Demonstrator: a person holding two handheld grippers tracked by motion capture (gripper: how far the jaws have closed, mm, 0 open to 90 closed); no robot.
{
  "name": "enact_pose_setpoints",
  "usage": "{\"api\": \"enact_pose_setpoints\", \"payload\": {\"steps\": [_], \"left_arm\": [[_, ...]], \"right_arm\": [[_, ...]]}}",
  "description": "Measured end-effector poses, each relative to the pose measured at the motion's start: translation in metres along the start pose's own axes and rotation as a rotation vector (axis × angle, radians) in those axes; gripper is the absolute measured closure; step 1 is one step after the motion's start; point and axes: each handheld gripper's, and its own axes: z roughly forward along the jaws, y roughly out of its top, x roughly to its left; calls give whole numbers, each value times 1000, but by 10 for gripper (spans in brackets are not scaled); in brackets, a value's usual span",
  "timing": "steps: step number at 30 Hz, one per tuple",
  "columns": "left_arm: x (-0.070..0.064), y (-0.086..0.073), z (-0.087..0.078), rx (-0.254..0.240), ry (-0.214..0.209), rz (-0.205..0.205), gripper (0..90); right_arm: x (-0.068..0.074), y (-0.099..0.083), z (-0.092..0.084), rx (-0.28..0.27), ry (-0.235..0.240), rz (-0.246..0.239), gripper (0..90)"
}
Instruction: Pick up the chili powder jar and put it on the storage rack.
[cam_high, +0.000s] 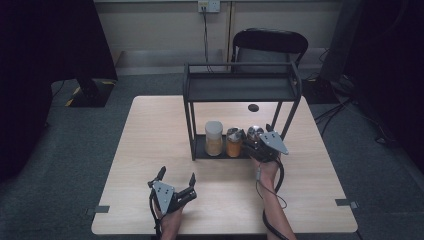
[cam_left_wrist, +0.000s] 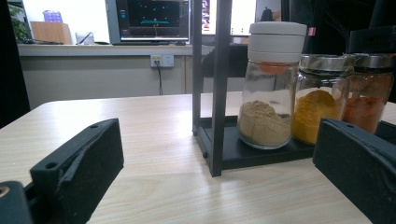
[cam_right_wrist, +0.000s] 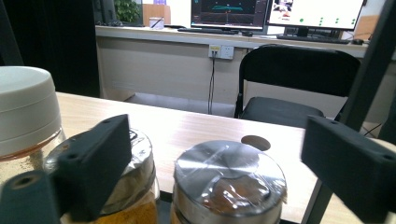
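The right gripper (cam_high: 257, 134), jaws spread, hangs over the silver-lidded glass jar (cam_right_wrist: 229, 179), maybe not touching, at the black shelf's (cam_high: 220, 154) right end.

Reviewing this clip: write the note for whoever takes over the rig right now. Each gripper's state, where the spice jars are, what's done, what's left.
Left gripper: open, holding nothing, over the table's near edge, well short of the rack.
Right gripper: open, jaws on either side of the silver-lidded jar at the rack's lower shelf, apparently clear of it.
Jars: white-lidded jar, yellow-powder jar and silver-lidded jar stand in a row on the lower shelf; top shelf bare.
Done: all three look placed.
Left: probably just backing the right gripper out.
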Motion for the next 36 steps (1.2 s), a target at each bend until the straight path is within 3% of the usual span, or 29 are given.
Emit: {"api": "enact_pose_setpoints", "payload": {"steps": [17, 36], "left_arm": [[-1, 0, 0, 0, 3, -1, 14], [-1, 0, 0, 3, 4, 2, 16]], "right_arm": [[-3, 1, -7, -22, 25, -4, 19], [-3, 4, -13, -39, 16, -11, 1]]}}
